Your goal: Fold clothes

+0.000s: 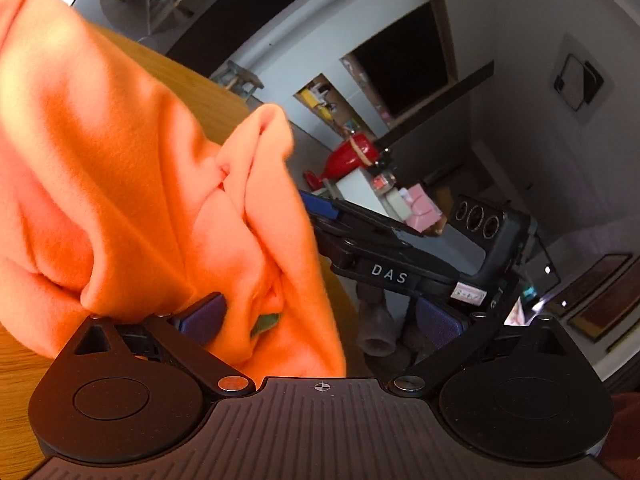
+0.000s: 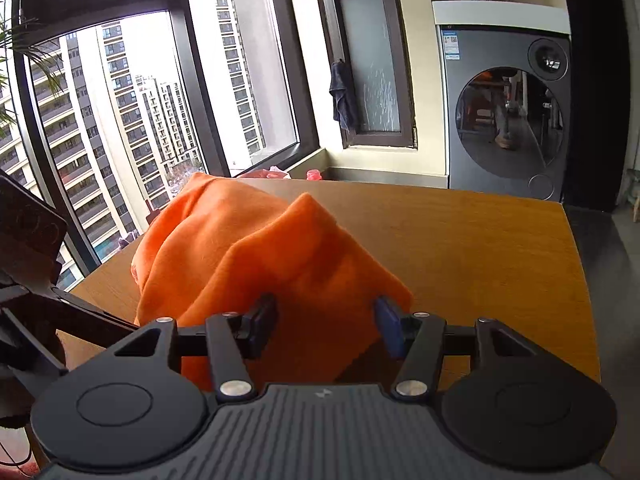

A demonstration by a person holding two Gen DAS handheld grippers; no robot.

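An orange garment [image 1: 132,184] is bunched up and hangs over the left gripper's left finger. My left gripper [image 1: 320,320] stands wide open; its left pad [image 1: 204,316] is half buried in the folds, its right pad [image 1: 440,324] is bare. In the right wrist view the same orange garment [image 2: 248,256] lies in a heap on the wooden table [image 2: 480,248]. My right gripper [image 2: 326,324] is open, its two pads straddling the near edge of the heap without pinching it. The right gripper's body [image 1: 400,248] shows in the left wrist view.
A window [image 2: 120,100] runs along the left, a washing machine [image 2: 508,108] stands beyond the table's far right corner. The table's right edge [image 2: 580,280] drops to a dark floor. A red vase [image 1: 348,156] and shelves stand in the room behind.
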